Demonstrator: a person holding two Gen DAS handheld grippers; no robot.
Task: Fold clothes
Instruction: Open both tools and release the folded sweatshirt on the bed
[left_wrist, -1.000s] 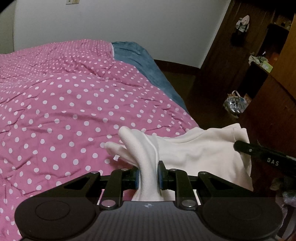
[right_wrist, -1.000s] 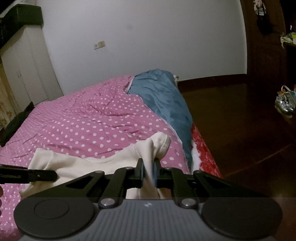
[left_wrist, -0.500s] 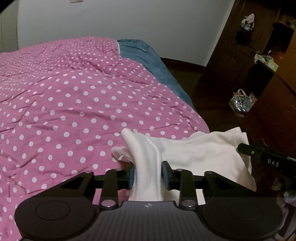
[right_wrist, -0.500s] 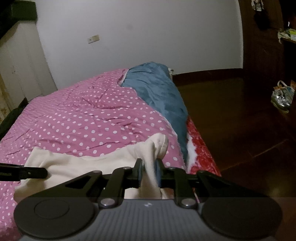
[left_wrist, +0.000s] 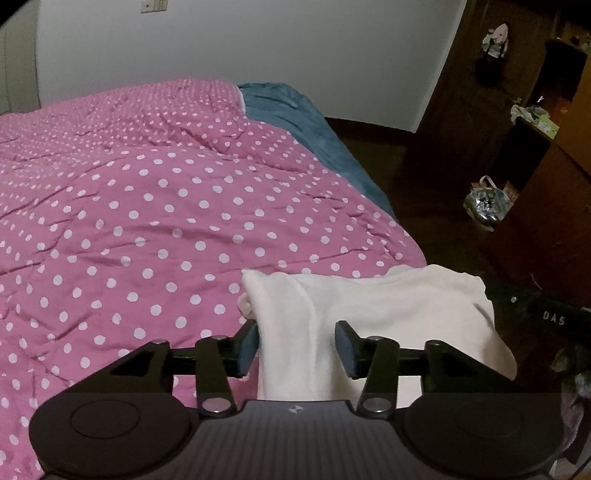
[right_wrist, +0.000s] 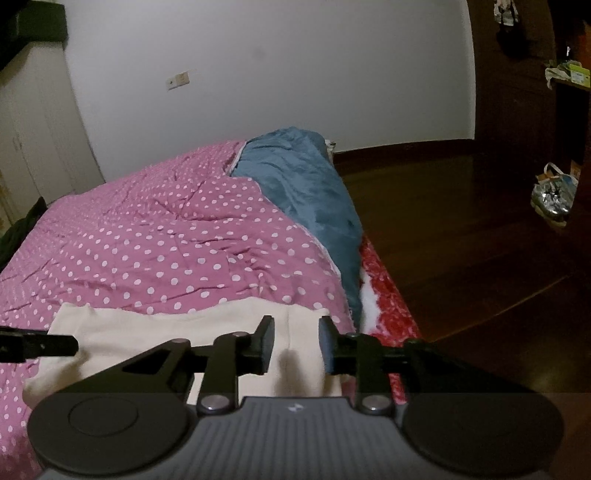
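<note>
A cream garment (left_wrist: 369, 314) lies on the near edge of the pink polka-dot bed cover (left_wrist: 147, 221). My left gripper (left_wrist: 295, 349) is open, its jaws apart on either side of the garment's left edge. In the right wrist view the garment (right_wrist: 155, 336) lies flat, and my right gripper (right_wrist: 293, 345) is open over its right end. The right gripper's finger shows at the far right of the left wrist view (left_wrist: 546, 314). The left gripper's finger shows at the left of the right wrist view (right_wrist: 37, 345).
A blue blanket (right_wrist: 303, 192) lies along the bed's far right side, with red patterned bedding (right_wrist: 380, 295) below it. Dark wooden floor (right_wrist: 461, 240) lies to the right, with a shiny bag (right_wrist: 554, 195) by dark wooden furniture (left_wrist: 535, 166). A white wall stands behind.
Both grippers have opened and let go of the cream garment, which has dropped flat onto the bed cover.
</note>
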